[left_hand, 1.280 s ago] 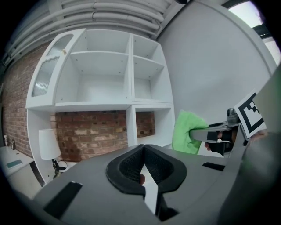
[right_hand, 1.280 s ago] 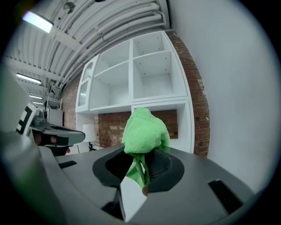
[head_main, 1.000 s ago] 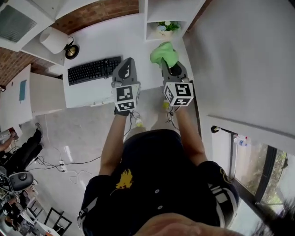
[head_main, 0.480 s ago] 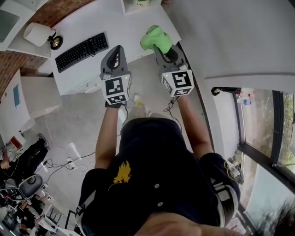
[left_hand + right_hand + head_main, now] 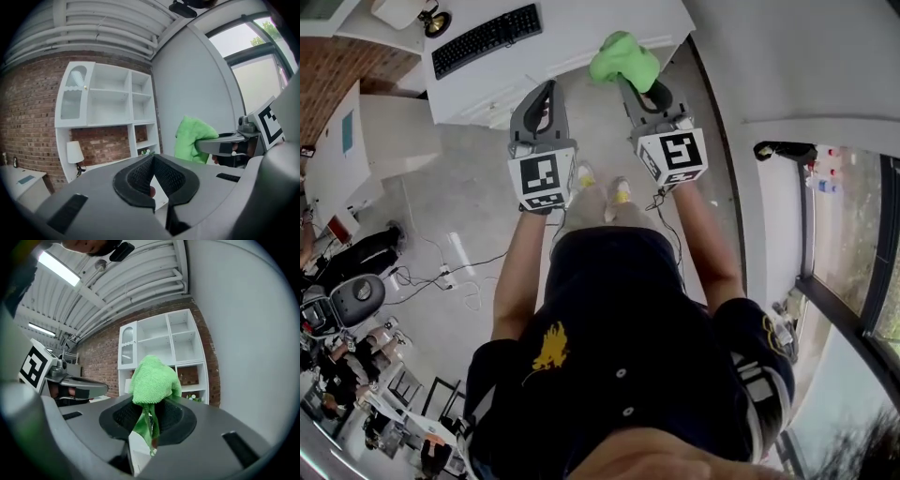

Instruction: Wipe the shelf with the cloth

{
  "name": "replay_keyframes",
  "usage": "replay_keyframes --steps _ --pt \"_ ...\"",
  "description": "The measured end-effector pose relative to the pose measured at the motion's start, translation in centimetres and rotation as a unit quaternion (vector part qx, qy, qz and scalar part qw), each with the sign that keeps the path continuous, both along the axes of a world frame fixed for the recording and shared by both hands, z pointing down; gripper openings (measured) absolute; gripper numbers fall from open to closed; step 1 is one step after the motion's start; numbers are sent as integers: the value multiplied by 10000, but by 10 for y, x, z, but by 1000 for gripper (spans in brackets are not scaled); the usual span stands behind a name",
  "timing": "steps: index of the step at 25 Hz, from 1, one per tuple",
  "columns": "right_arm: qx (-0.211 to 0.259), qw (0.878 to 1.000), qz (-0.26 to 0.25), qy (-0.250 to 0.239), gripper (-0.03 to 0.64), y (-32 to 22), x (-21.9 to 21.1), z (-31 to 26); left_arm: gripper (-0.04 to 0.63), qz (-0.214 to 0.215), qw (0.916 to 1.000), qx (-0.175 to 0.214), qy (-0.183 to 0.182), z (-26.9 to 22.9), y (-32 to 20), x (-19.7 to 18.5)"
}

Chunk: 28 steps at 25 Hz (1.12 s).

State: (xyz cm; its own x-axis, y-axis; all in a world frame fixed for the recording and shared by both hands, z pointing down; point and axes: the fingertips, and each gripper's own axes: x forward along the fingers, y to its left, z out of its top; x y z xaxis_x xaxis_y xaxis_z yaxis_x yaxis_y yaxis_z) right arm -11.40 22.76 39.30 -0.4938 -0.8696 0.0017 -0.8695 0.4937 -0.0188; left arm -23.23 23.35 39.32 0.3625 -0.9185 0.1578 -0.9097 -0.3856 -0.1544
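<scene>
Approach stage, by my reading: cloth in hand, no wiping begun.

Head view. I stand on the floor, short of the white surface (image 5: 581, 28) that carries a keyboard (image 5: 487, 37). Both grippers are held out ahead of me. My right gripper (image 5: 630, 82) carries the green cloth (image 5: 623, 58), bunched at its tip and hanging over the near edge of the surface. My left gripper (image 5: 546, 89) points the same way, just beside the right, with nothing on it. The shelf does not show in this view.

Left gripper view. Jaws clenched, pads meeting, nothing between them. Beyond them stands the white shelf (image 5: 108, 108) against a brick wall, its open compartments well apart from me. A lamp (image 5: 73, 152) and a small plant (image 5: 146, 152) sit low on it. The cloth and the right gripper show at the right of this view.

Right gripper view. Jaws clamped on the cloth: a fold is pinched between the pads, most of the fabric mounded above them, and a thin tail hangs below. The shelf stands behind, no part of it touching the cloth.

Next move, as I judge it: close the gap to the shelf, raise the right gripper to a board, lay the mounded part of the cloth flat on it and draw across. The pinch looks narrow, so keep it tight. The left gripper is free to stay clear.
</scene>
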Motion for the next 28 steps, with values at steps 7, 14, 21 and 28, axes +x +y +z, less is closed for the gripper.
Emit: replay_keyframes --steps 7,14,21,28 --pt "198 9995 -44 260 83 47 -37 -16 18 -66 9996 259 101 -14 38 -44" --pt "839 9945 235 575 83 68 -86 -49 18 -38 9972 718 202 -39 60 -95" --pt "937 9898 -16 1070 83 75 -153 -47 18 -38 9962 706 507 -34 68 -169" --pt "1392 9880 -122 663 83 81 -142 -64 17 306 9964 695 365 -14 80 -131"
